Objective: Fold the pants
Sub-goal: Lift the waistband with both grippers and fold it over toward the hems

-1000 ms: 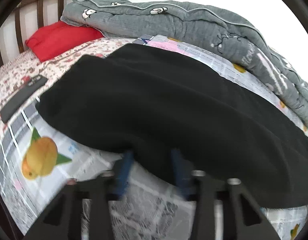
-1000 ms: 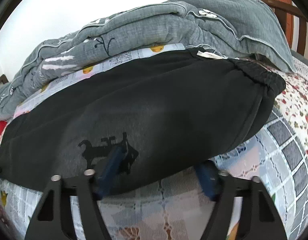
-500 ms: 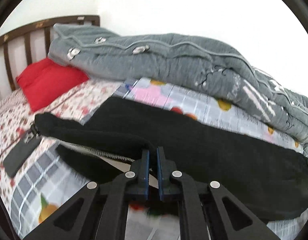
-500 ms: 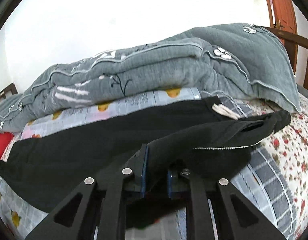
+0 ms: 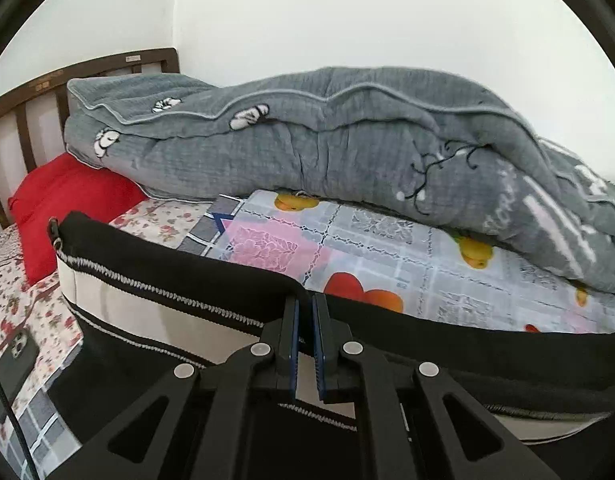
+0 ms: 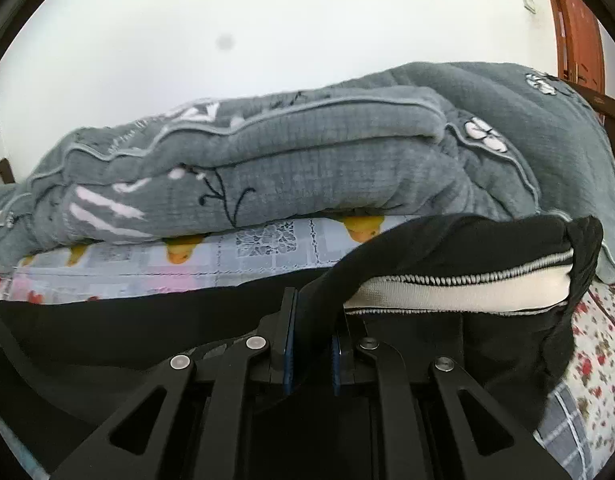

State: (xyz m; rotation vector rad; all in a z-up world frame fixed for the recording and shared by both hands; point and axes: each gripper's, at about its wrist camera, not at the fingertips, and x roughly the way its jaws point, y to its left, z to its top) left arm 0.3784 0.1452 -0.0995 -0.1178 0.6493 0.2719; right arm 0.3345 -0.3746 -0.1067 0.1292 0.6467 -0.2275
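On the bed: black fabric pants with white striped lining [image 5: 155, 304], near edge raised above the fruit-print patchwork sheet [image 5: 371, 248].
Left gripper [image 5: 305, 320]: jaws clamped on the pants' edge.
Right gripper [image 6: 312, 320]: jaws pinching a fabric fold.
Purpose: two grips hold the edge taut, likely for folding over.

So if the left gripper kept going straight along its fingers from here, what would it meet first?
The left gripper, shut on the black pants, points past their lifted edge at the fruit-patterned sheet. That bare sheet probably comes first, with the grey quilt behind it; depth is hard to judge.
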